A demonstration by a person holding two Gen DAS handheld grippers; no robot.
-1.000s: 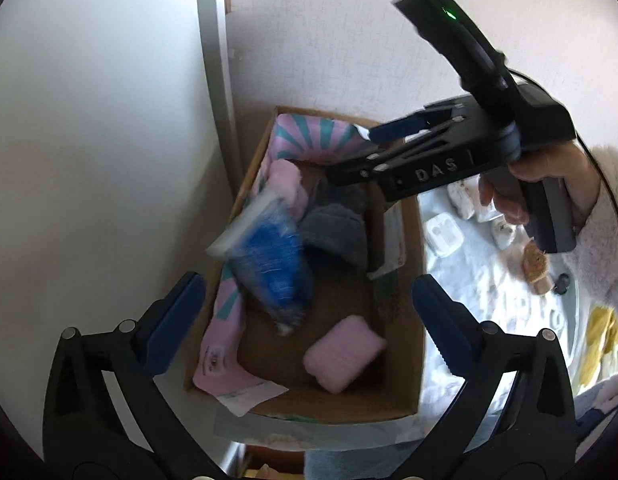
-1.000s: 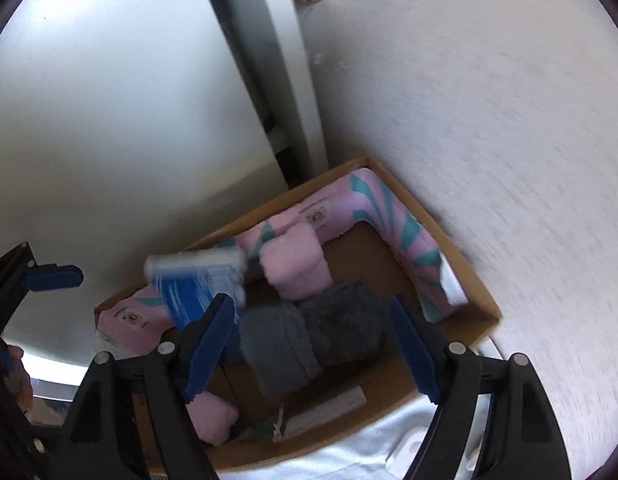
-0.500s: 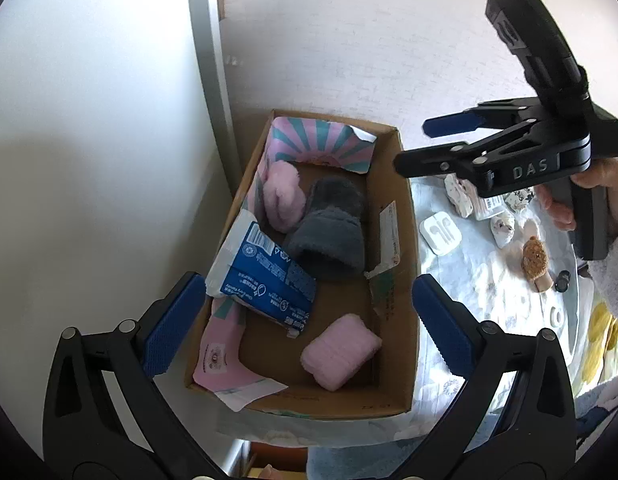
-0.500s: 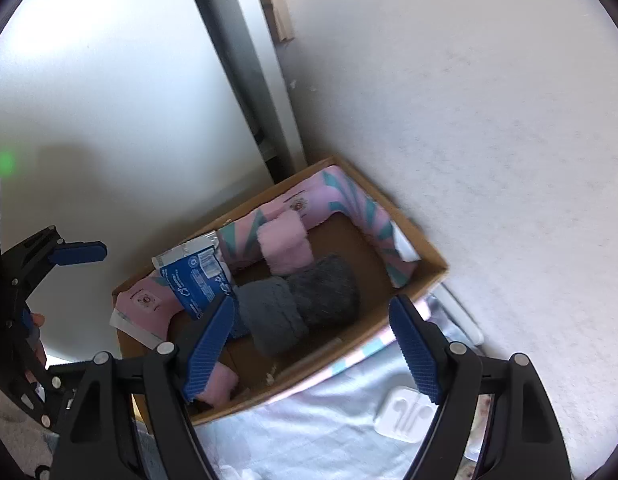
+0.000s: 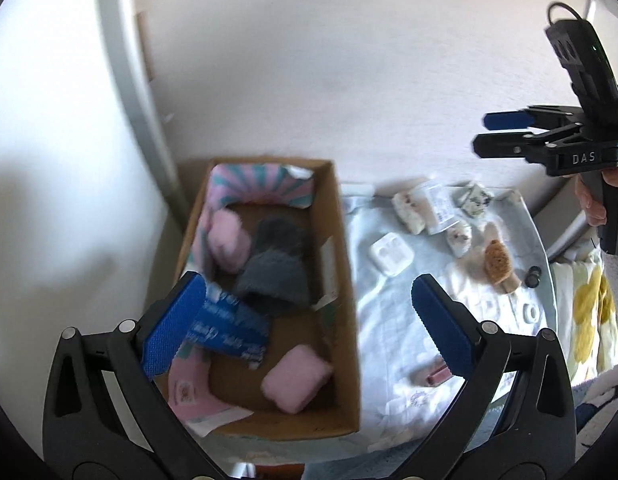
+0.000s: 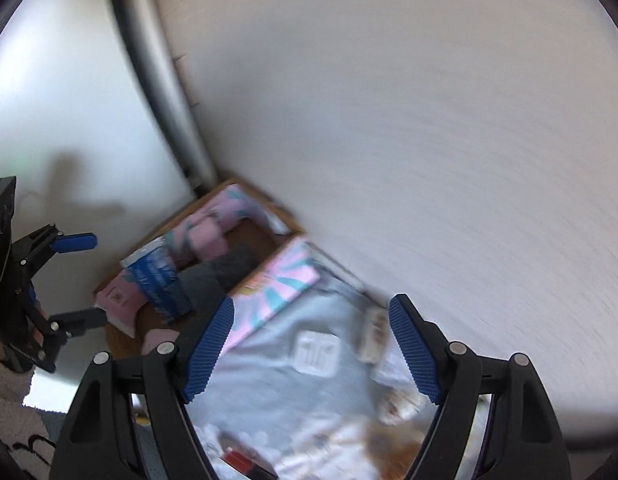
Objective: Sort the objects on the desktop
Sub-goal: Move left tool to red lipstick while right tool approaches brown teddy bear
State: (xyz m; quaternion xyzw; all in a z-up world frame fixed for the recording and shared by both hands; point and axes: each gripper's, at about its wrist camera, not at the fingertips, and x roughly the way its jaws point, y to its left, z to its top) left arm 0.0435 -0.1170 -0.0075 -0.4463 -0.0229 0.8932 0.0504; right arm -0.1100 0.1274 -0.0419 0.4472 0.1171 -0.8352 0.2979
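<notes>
Step in hand: I judge one drop into the cardboard box (image 5: 345, 264) is done and the next pick is due; I would take one loose item at a time.
Right gripper (image 6: 311, 354): fingers spread, nothing between them; in its own view it hangs over the pale blue cloth (image 6: 269, 380), with the white earbud case (image 6: 315, 352) framed between the fingers.
Left gripper (image 5: 301, 322): fingers spread and empty, poised above the box at lower centre of its view.
Box contents: blue tissue pack (image 5: 229, 330) at lower left, grey knit bundle (image 5: 275, 276) in the middle, two pink rolls (image 5: 297, 378), pink-and-teal liner (image 5: 261, 182) along the far wall.
Items left on the worktop: the earbud case, the small wrapped packets (image 5: 433, 204), the brown plush toy (image 5: 497, 264), a small black cap (image 5: 533, 274) and a reddish stick (image 5: 437, 378), all right of the box.
How to do it well: I would centre the fingers over the earbud case and pinch its flat sides; the cloth is loose and may ride up with it.
Edges: the box's right wall stands just beside the case; walls close the upper frame.
Open room: free air lies above the cloth, so I would lift clear of the box rim before crossing left.
</notes>
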